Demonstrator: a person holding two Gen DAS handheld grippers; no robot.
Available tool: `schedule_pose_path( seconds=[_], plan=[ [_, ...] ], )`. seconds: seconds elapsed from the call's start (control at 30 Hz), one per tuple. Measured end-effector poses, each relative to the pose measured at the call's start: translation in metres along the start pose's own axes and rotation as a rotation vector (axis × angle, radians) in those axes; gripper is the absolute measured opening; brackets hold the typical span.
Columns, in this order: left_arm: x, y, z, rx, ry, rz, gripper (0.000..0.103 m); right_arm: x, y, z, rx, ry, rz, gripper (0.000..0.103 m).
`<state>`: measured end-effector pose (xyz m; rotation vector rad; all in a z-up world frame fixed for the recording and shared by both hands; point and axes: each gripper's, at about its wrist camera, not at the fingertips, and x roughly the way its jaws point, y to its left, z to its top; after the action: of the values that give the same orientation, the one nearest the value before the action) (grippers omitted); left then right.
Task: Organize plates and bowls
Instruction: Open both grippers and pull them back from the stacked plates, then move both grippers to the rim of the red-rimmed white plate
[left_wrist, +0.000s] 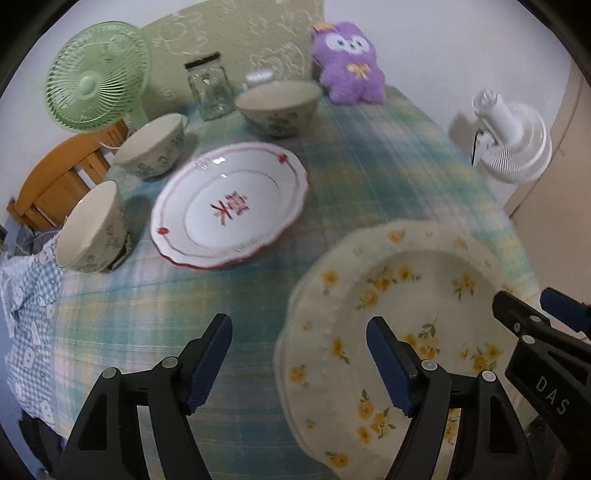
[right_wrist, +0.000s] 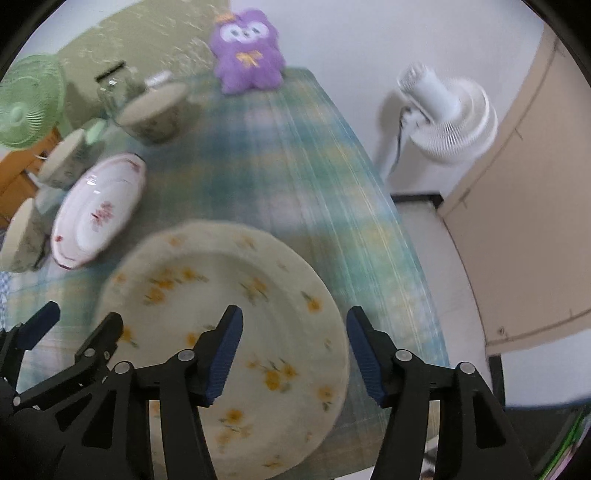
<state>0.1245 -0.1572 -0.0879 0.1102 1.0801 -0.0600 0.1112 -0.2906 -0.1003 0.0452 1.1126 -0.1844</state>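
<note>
A cream plate with yellow flowers (left_wrist: 402, 325) lies at the near right of the table; it also shows in the right wrist view (right_wrist: 229, 295). A white plate with red trim (left_wrist: 231, 216) lies at the table's middle and shows in the right wrist view (right_wrist: 98, 210). Three floral bowls stand at the left and back: (left_wrist: 92, 229), (left_wrist: 153, 146), (left_wrist: 279, 107). My left gripper (left_wrist: 299, 332) is open above the flowered plate's left rim. My right gripper (right_wrist: 293, 325) is open above its right rim. Both are empty.
A glass jar (left_wrist: 210, 90) and a purple plush toy (left_wrist: 347, 62) stand at the table's back. A green fan (left_wrist: 98, 75) and a wooden chair (left_wrist: 55, 177) are at the left. A white fan (left_wrist: 513, 140) stands off the table's right edge.
</note>
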Motion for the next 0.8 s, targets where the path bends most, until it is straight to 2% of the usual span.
schedule_pose_path(
  seconds=[0.17, 0.4, 0.6, 0.8],
  plan=[
    [-0.020, 0.026, 0.015, -0.034, -0.068, 0.019, 0.077, -0.022, 0.025, 0.018, -0.022, -0.076, 0.058, 0.063],
    [-0.027, 0.064, 0.040, -0.128, -0.109, 0.052, 0.077, -0.038, 0.069, 0.050, -0.096, -0.150, 0.135, 0.063],
    [-0.006, 0.088, 0.057, -0.208, -0.088, 0.096, 0.077, -0.020, 0.104, 0.079, -0.168, -0.165, 0.194, 0.063],
    [0.021, 0.101, 0.068, -0.247, -0.085, 0.156, 0.076, 0.006, 0.124, 0.103, -0.203, -0.173, 0.228, 0.063]
  ],
)
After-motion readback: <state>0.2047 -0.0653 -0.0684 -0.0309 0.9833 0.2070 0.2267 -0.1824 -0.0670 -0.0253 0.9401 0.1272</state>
